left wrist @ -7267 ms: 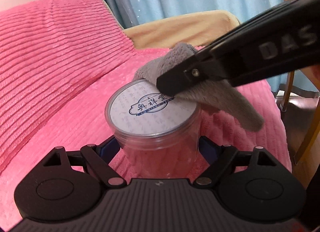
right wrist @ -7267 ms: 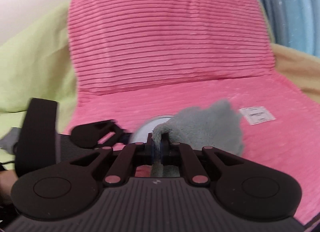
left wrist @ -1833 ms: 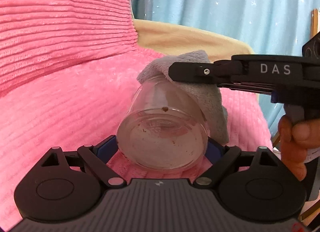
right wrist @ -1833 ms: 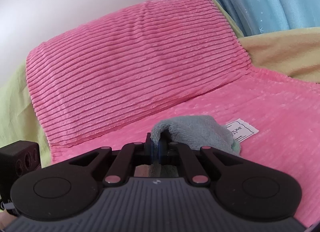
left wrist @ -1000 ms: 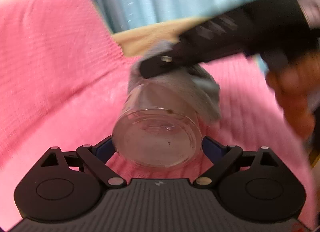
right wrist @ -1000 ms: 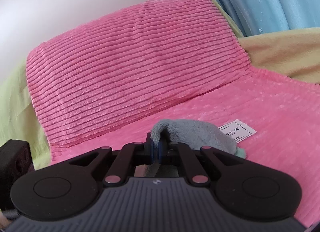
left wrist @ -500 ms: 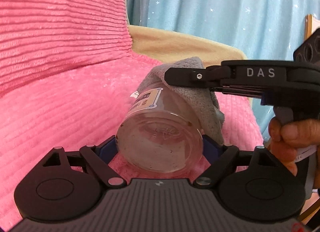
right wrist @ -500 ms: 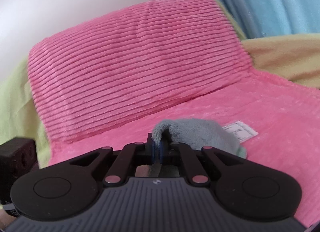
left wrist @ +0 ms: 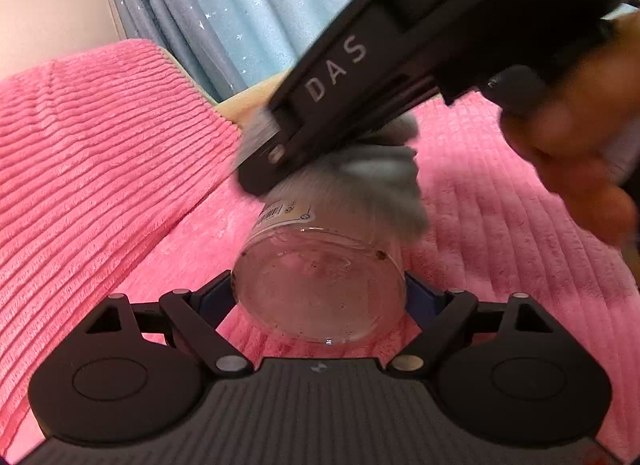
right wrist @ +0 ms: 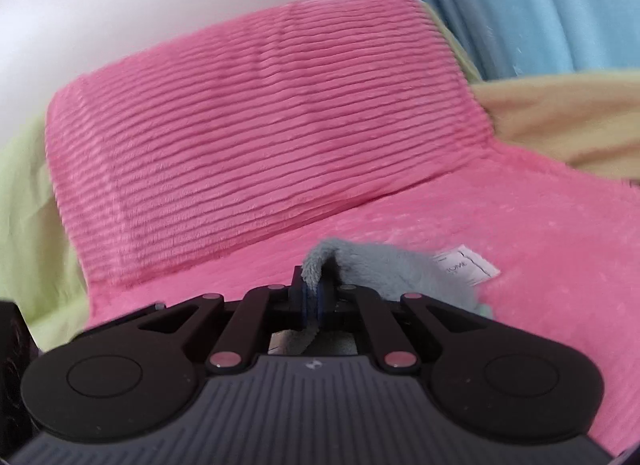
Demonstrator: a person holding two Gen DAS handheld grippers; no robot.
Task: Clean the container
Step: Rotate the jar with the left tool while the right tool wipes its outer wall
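Observation:
A clear plastic container [left wrist: 320, 289] lies tipped on its side, its round base toward the left wrist camera, with dark specks inside and a barcode label [left wrist: 286, 212] on its wall. My left gripper [left wrist: 320, 297] is shut on the container, one finger at each side. My right gripper [left wrist: 260, 181] comes in from the upper right, blurred, and presses a grey cloth [left wrist: 384, 181] onto the container's far upper side. In the right wrist view that gripper [right wrist: 312, 301] is shut on the grey cloth [right wrist: 384, 269]; the container is hidden below it.
A pink ribbed cushion [right wrist: 256, 125] and a pink blanket [left wrist: 500, 233] lie under and behind the work. A white tag [right wrist: 466, 266] rests on the blanket. Blue star-patterned curtains [left wrist: 240, 17] hang behind. A hand [left wrist: 568, 153] holds the right gripper.
The right gripper has tilted steeply and moved closer to the left camera, dragging the cloth across the container. The container has turned, so its label sits more to the left.

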